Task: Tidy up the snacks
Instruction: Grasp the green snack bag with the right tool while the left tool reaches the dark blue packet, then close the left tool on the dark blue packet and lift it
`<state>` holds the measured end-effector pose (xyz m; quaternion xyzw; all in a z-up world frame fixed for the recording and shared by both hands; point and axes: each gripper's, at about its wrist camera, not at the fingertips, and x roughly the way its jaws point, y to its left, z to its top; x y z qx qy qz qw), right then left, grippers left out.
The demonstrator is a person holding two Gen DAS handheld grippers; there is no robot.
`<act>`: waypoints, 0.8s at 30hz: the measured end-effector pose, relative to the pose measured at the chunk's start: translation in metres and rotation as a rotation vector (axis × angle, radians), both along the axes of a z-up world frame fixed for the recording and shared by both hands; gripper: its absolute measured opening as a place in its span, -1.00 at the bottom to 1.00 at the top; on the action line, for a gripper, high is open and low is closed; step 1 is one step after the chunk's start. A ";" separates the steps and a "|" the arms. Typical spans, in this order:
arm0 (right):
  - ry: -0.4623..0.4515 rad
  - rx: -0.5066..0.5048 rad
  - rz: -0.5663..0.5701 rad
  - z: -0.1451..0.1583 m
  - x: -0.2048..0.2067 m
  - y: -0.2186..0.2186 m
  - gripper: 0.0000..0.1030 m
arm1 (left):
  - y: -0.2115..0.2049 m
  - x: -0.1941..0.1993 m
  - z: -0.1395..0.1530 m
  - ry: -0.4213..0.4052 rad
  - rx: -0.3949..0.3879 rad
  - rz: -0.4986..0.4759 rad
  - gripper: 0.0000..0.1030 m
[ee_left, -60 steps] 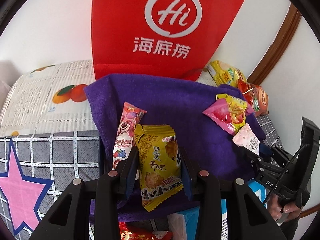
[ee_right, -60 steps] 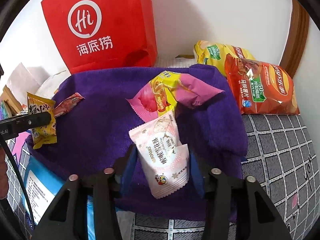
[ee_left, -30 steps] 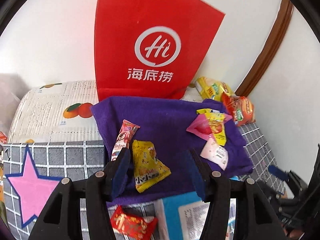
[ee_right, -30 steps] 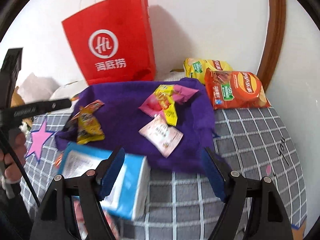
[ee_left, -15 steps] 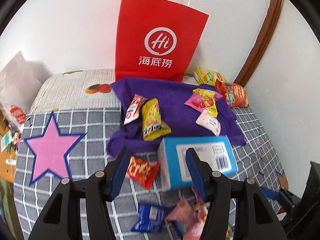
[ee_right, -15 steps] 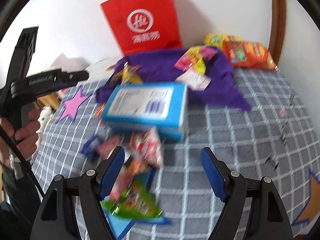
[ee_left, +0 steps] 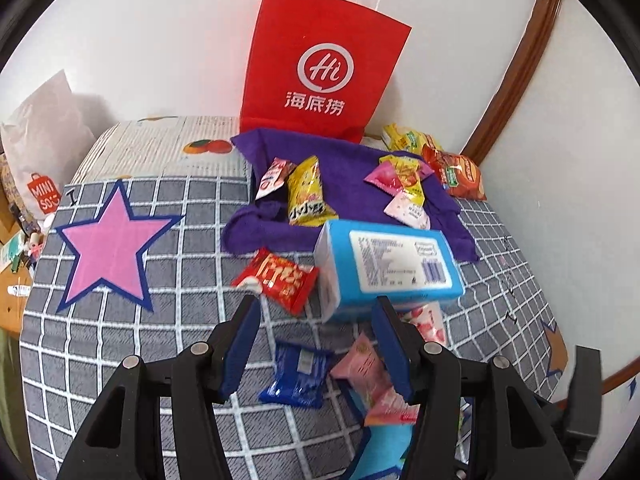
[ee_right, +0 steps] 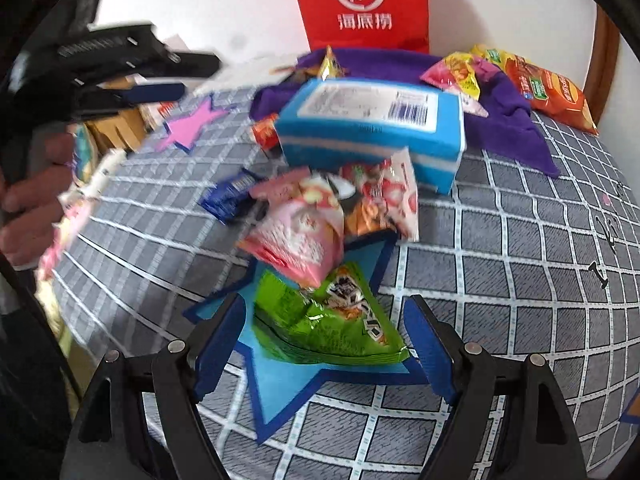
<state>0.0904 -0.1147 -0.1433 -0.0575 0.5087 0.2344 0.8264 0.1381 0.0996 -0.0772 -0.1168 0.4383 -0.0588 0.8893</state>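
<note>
Snack packets lie on a grey checked bed cover. On the purple towel [ee_left: 352, 168] rest a yellow packet [ee_left: 306, 194], a pink-white stick packet [ee_left: 272, 178], a pink-yellow packet [ee_left: 400, 176] and a pale pink packet [ee_left: 406, 210]. A blue box [ee_left: 388, 268] sits in front of the towel, with a red packet [ee_left: 278, 280], a dark blue packet [ee_left: 298, 374] and pink packets [ee_left: 372, 376] near it. My left gripper [ee_left: 316, 344] is open and empty above the blue packet. My right gripper [ee_right: 324, 344] is open and empty, its fingers either side of a green packet [ee_right: 328, 320].
A red paper bag [ee_left: 320, 68] stands against the white wall behind the towel. Orange and yellow chip bags [ee_left: 456, 170] lie at the far right. A pink star [ee_left: 110, 244] marks the cover at left, a blue star [ee_right: 288, 376] under the green packet. The bed edge is at left.
Both grippers let go of their packets on the towel, opened and drew back toward the near end of the bed. The right one now stands over the green packet.
</note>
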 end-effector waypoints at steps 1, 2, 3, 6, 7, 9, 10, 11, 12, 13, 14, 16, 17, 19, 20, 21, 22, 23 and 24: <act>0.004 -0.018 0.001 -0.005 0.000 0.001 0.57 | 0.002 -0.003 -0.002 0.001 0.001 0.001 0.08; 0.011 -0.022 0.001 -0.010 0.001 0.002 0.56 | 0.004 -0.005 -0.004 0.003 0.001 0.002 0.08; 0.017 -0.022 0.002 -0.014 0.000 0.003 0.56 | 0.008 -0.007 -0.007 0.008 0.002 0.006 0.08; 0.020 -0.041 -0.008 -0.024 -0.001 0.006 0.56 | 0.017 -0.013 -0.015 0.021 -0.001 0.020 0.08; 0.012 -0.050 -0.012 -0.025 -0.001 0.007 0.55 | 0.019 -0.014 -0.018 0.028 -0.002 0.024 0.08; -0.012 -0.047 -0.023 -0.026 -0.003 0.006 0.37 | 0.024 -0.016 -0.025 0.041 0.000 0.033 0.08; -0.014 -0.037 -0.032 -0.026 -0.002 0.004 0.35 | 0.026 -0.018 -0.029 0.047 0.000 0.036 0.08; -0.013 -0.027 -0.042 -0.025 -0.002 0.002 0.32 | 0.027 -0.018 -0.031 0.052 0.000 0.036 0.08; -0.010 -0.020 -0.048 -0.025 -0.002 0.001 0.28 | 0.028 -0.019 -0.034 0.059 0.001 0.035 0.08; -0.005 -0.018 -0.055 -0.024 -0.002 0.000 0.27 | 0.029 -0.020 -0.038 0.064 0.005 0.036 0.08; -0.004 -0.016 -0.057 -0.022 -0.002 -0.001 0.25 | 0.029 -0.020 -0.041 0.067 0.007 0.038 0.08; -0.021 -0.022 -0.060 -0.017 -0.005 -0.003 0.23 | 0.028 -0.021 -0.048 0.080 0.007 0.035 0.08; -0.030 -0.027 -0.060 -0.015 -0.007 -0.004 0.23 | 0.026 -0.020 -0.053 0.090 0.005 0.029 0.08; -0.047 -0.028 -0.066 -0.009 -0.010 -0.008 0.23 | 0.023 -0.020 -0.060 0.102 0.008 0.020 0.08; -0.053 -0.025 -0.070 -0.006 -0.011 -0.010 0.23 | 0.020 -0.019 -0.063 0.107 0.010 0.014 0.08; -0.059 -0.020 -0.075 -0.004 -0.011 -0.013 0.23 | 0.017 -0.018 -0.067 0.114 0.015 0.004 0.08; -0.064 -0.007 -0.080 -0.001 -0.011 -0.016 0.23 | 0.015 -0.016 -0.070 0.119 0.021 -0.002 0.08; -0.067 -0.001 -0.085 0.000 -0.012 -0.019 0.23 | 0.012 -0.015 -0.073 0.124 0.029 -0.008 0.08; -0.073 0.003 -0.091 0.002 -0.012 -0.021 0.23 | 0.009 -0.014 -0.075 0.127 0.034 -0.014 0.08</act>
